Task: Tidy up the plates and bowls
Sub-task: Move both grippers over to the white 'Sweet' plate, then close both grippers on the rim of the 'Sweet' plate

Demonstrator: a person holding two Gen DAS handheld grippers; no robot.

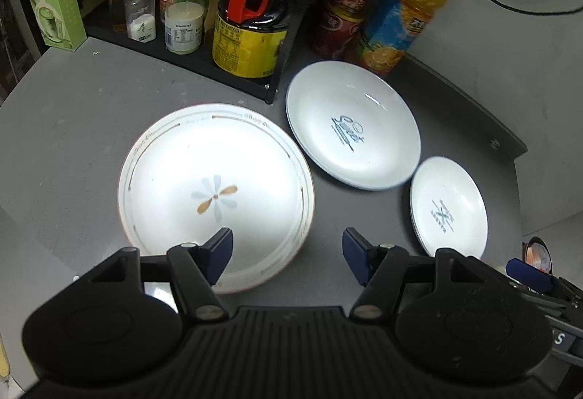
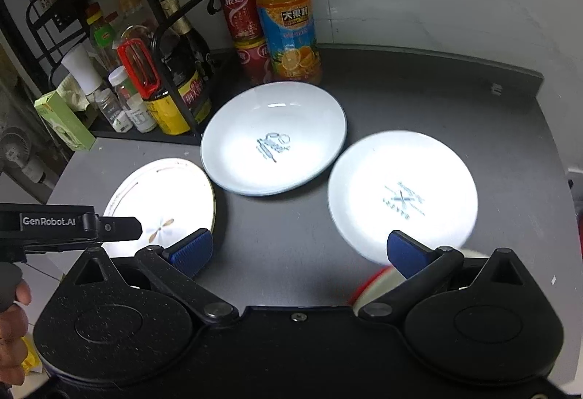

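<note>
Both my grippers are spread wide with nothing in them. My left gripper (image 1: 287, 255) hangs above the dark grey tabletop (image 1: 73, 129), and its left blue pad (image 1: 218, 255) sits over the near rim of the big white ceramic plate with the flower print and thin gold rim line (image 1: 215, 196). Ahead and to the right of those fingers is the white shallow plate with blue lettering in the middle (image 1: 352, 125), and further right the smaller white plate with a blue crossed mark (image 1: 449, 207).

My right gripper (image 2: 299, 249) hovers with the small plate just past its right pad (image 2: 404, 253), the lettered plate straight ahead, the flower plate by its left pad. Something red and white pokes out under the right finger, can't tell what. Behind the plates stand an orange juice bottle (image 2: 282, 5) and red cans (image 2: 240, 14).
</note>
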